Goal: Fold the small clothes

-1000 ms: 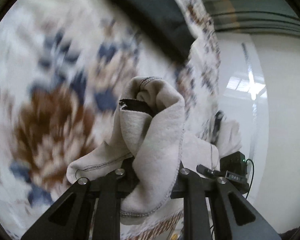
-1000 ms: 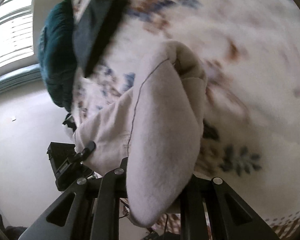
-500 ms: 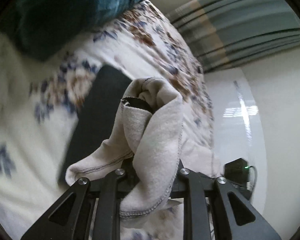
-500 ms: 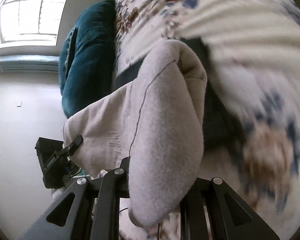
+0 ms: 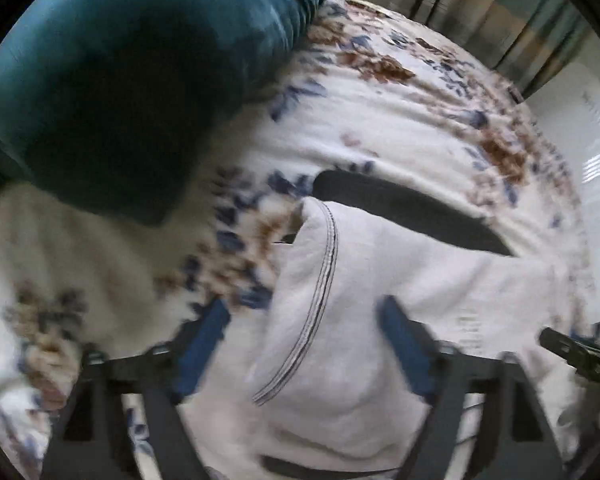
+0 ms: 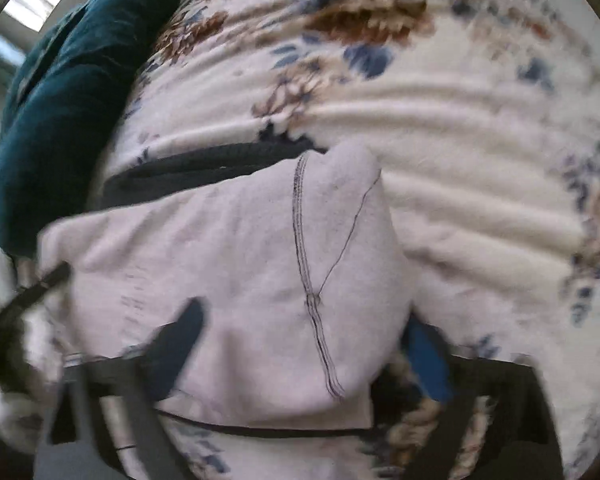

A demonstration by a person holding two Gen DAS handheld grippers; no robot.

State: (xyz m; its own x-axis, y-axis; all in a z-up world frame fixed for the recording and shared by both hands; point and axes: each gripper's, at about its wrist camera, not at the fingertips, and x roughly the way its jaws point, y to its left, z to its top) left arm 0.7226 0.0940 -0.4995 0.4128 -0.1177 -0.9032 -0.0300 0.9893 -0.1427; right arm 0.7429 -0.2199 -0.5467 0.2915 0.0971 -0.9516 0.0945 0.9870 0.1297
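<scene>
A small pale beige garment (image 5: 380, 320) with dark stitching lies folded on the floral bedspread (image 5: 400, 120), partly over a dark folded garment (image 5: 412, 208). My left gripper (image 5: 304, 320) is open, its blue-padded fingers (image 5: 204, 340) standing either side of the beige cloth. In the right wrist view the same beige garment (image 6: 240, 280) lies over the dark garment (image 6: 204, 168). My right gripper (image 6: 300, 340) is open, its fingers (image 6: 180, 340) apart around the cloth's near edge.
A teal velvet cushion (image 5: 132, 72) sits at the back left of the bed; it also shows in the right wrist view (image 6: 60, 100). Striped curtains (image 5: 500, 12) hang behind. The other gripper's tip (image 5: 572, 352) pokes in at the right.
Both grippers carried the beige garment down onto the bed over the dark garment, then opened and let it go. The cloth now lies spread flat.
</scene>
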